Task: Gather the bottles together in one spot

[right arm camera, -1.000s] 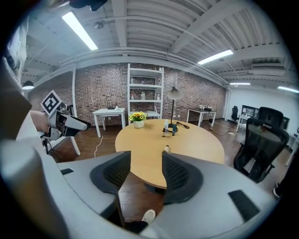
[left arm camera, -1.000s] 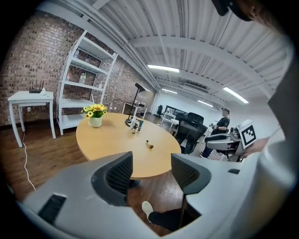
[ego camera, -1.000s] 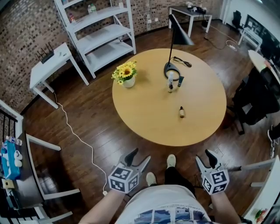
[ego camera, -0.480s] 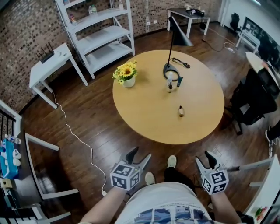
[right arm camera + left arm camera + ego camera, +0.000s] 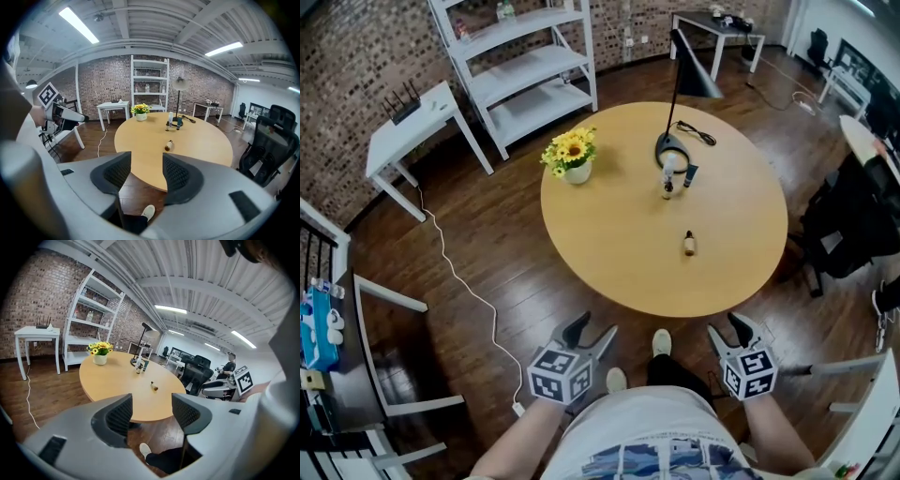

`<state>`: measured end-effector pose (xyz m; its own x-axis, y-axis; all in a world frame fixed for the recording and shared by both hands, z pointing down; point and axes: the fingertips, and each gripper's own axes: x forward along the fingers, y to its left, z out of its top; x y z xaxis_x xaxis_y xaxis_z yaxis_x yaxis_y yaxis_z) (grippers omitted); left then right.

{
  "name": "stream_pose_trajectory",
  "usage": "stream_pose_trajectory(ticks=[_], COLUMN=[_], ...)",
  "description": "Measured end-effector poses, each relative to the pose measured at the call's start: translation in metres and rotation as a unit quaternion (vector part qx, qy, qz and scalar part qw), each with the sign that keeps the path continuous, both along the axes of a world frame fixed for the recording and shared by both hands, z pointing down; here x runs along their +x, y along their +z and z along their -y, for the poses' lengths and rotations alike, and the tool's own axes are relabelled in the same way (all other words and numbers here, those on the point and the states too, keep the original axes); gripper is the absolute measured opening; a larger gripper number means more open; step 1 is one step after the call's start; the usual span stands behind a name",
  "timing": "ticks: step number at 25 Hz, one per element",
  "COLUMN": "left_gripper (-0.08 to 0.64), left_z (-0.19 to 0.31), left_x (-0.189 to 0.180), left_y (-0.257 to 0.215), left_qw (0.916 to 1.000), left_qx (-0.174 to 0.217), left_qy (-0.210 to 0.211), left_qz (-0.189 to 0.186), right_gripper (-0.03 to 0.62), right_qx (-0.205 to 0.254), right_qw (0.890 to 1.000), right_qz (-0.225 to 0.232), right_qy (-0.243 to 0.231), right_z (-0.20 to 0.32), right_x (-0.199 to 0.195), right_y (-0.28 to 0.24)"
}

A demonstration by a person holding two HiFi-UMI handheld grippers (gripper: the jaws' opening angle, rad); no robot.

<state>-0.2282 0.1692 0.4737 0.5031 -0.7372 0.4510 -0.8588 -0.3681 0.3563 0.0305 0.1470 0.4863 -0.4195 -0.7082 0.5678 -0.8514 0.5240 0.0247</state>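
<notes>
While L gripper [image 5: 593,330], R gripper [image 5: 750,328] gape, bottle [image 5: 689,244] lying on table [image 5: 619,234]

A round wooden desk [image 5: 609,234] stands on dark plank floor [image 5: 487,225]; beyond it, white shelving [image 5: 534,70] lines a brick wall [image 5: 356,56].

We see a round wooden table [image 5: 619,258] carrying a white pot of sunflowers [image 5: 572,157] and a black desk lamp [image 5: 694,80]. Beyond it stand white shelves [image 5: 530,70] and a white side table [image 5: 417,131] bearing a router [image 5: 401,106].

Left claw [image 5: 589,336] jaws apart and empty, right claw [image 5: 742,332] likewise, both held low at waist
</notes>
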Motion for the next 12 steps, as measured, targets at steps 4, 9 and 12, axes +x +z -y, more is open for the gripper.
stream_pose_trajectory(ticks=[4,9,12], left_gripper=[0.250,0.250,0.250], left_z=[0.023,0.060,0.083], left_x=[0.009,0.017,0.029], left_y=[-0.003,0.000,0.003], left_qw=[0.9999,0.9986,0.9971], left_qx=[-0.006,-0.032,-0.051], left_qy=[-0.014,-0.038,-0.052], left_qz=[0.004,0.016,0.021], right_gripper=[0.236,0.236,0.236], right_qx=[-0.010,-0.049,-0.081], right_qw=[1.000,0.999,0.996], right_qz=[-0.003,0.003,0.005], right_qy=[-0.015,-0.022,-0.027], right_z=[0.066,0.164,0.214], right_x=[0.002,-0.004,-0.010], right_y=[0.024,0.072,0.104])
